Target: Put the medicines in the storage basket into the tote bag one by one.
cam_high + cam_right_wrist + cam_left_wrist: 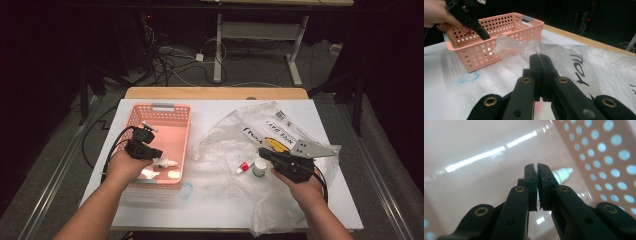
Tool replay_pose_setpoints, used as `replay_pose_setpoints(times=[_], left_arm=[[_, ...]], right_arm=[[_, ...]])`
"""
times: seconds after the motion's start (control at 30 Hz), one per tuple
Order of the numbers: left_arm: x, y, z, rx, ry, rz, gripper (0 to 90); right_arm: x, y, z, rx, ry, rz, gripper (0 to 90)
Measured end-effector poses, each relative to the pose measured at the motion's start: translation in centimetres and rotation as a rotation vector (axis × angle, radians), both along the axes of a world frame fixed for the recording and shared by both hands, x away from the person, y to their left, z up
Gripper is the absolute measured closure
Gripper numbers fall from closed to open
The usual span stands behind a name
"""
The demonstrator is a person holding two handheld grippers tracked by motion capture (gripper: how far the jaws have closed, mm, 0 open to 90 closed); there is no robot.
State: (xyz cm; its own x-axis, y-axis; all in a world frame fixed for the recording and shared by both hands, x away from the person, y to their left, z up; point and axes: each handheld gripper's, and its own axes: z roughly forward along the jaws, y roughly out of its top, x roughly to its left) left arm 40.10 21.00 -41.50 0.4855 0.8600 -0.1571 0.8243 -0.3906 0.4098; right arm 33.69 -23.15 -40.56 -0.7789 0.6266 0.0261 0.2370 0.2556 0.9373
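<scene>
The left claw (150,150) hangs inside the pink perforated plastic basket (176,112) on the white tabletop (215,205), its jaws nearly together with nothing between them. A small white bottle with a ribbed pointed cap (562,173) lies on the basket floor just beyond the tips. The right claw (266,154), jaws pressed together and empty, rests over the crumpled clear plastic bag with black lettering (260,125), near a small red-capped tube (244,167) and a little white jar (259,168).
</scene>
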Motion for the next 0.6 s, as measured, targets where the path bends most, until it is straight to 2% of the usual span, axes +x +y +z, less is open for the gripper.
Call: replay_pose_setpoints(times=[0.07,0.1,0.17,0.23,0.27,0.33,0.37,0.47,0.53,0.6], left_arm=[[0.1,0.0,0.4,-0.005,-0.01,-0.006,87.5],[0.2,0.0,0.5,-0.008,-0.01,-0.025,87.5],[0.1,-0.1,0.7,0.004,-0.016,-0.052,84.0],[0.4,0.1,0.7,-0.03,0.019,-0.072,66.5],[0.5,0.2,0.5,-0.033,0.035,-0.07,58.5],[0.7,0.1,0.2,-0.012,0.038,-0.072,43.1],[0.9,0.1,0.0,-0.004,0.048,-0.085,39.6],[1.1,-0.3,-0.8,0.015,0.098,-0.122,33.6],[1.1,-0.7,-1.4,0.056,0.128,-0.176,33.5],[1.3,-1.0,-1.9,0.088,0.165,-0.202,33.1]], right_arm=[[0.0,0.0,0.0,-0.002,0.0,-0.001,90.0],[-0.1,0.0,0.0,-0.003,-0.001,0.0,90.0],[-0.1,0.0,0.1,-0.002,-0.002,-0.001,90.0],[-0.1,0.0,0.1,0.0,-0.003,-0.002,90.0],[0.0,0.0,0.0,0.0,-0.001,-0.003,90.0],[0.0,0.0,-0.1,-0.001,0.003,-0.001,90.0],[0.0,0.0,-0.1,-0.004,0.002,0.001,90.0],[0.0,0.0,-0.1,-0.003,0.002,0.002,90.0],[0.0,-0.1,0.0,0.001,0.0,0.001,90.0],[0.0,-0.2,0.1,0.002,-0.001,0.001,90.0]])
